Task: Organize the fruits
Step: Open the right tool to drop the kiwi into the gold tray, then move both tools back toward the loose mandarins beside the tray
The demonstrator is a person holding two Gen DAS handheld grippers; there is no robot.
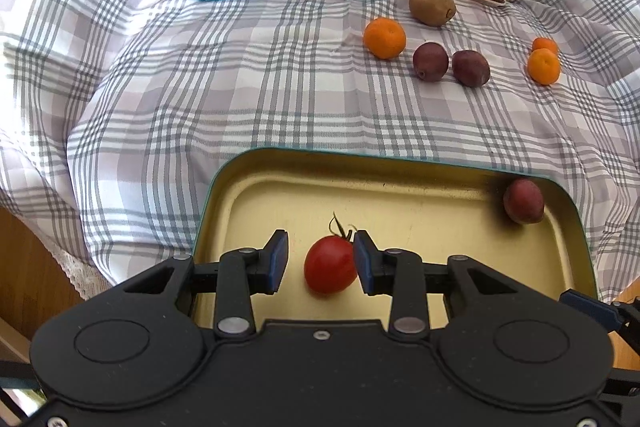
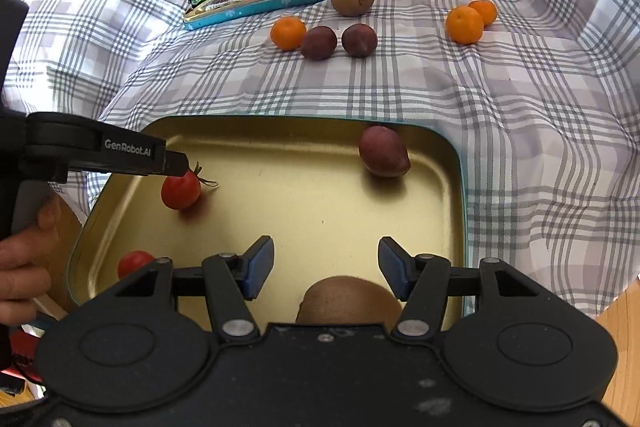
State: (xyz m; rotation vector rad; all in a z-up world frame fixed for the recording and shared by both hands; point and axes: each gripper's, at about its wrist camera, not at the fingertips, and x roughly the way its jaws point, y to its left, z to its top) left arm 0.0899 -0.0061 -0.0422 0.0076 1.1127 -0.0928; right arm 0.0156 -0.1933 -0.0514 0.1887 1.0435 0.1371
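Gold tin (image 1: 224,187) on a plaid bed (image 1: 200,87): a tomato (image 1: 330,265) lies just under the left tool (image 1: 320,239), nearer its right pad (image 1: 363,263), stem pointing away, jaws drawn narrow and apparently gripping nothing; the right tool (image 2: 325,243) gapes above a kiwi (image 2: 348,301).

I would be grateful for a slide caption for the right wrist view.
Open right gripper over a kiwi in the gold tray, which also holds a dark red fruit and two tomatoes.
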